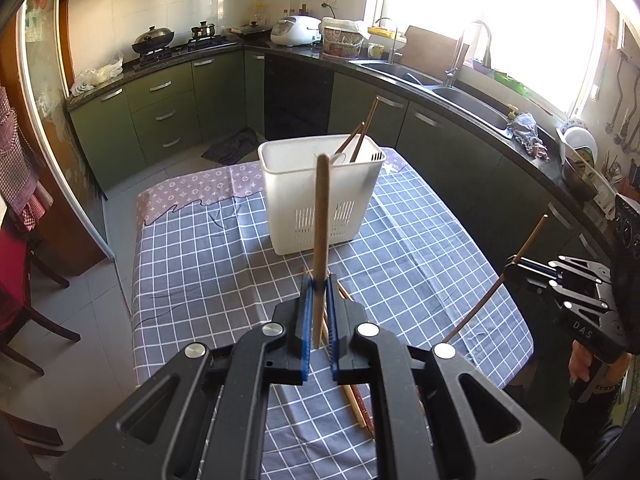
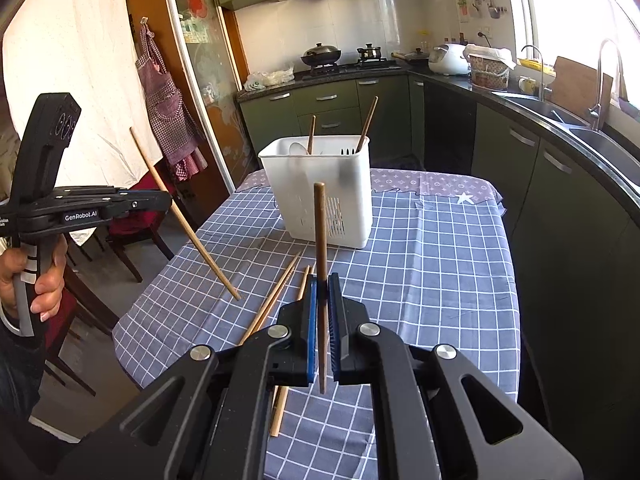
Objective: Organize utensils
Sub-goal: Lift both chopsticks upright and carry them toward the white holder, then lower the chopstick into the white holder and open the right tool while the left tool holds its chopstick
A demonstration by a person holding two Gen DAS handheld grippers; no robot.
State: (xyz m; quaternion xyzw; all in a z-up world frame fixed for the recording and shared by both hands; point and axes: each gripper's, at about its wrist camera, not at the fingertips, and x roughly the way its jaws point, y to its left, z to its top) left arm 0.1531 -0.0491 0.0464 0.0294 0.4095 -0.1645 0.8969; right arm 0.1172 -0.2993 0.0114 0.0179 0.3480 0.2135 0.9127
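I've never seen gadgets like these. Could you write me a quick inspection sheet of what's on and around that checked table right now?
Surface: table under a grey checked tablecloth, patterned cloth at its far end.
Job's things: white utensil holder upright on the cloth, two chopsticks and a pale spoon sticking out; loose chopsticks lying on the cloth.
Clutter: nothing seen on the table beyond these.
Grippers: left hand-held gripper shut on a left chopstick; right hand-held gripper shut on a right chopstick; both sticks lifted off the cloth.
Cables: nothing seen.
Surroundings: green kitchen cabinets, sink, wok on the stove, rice cooker, hanging apron.
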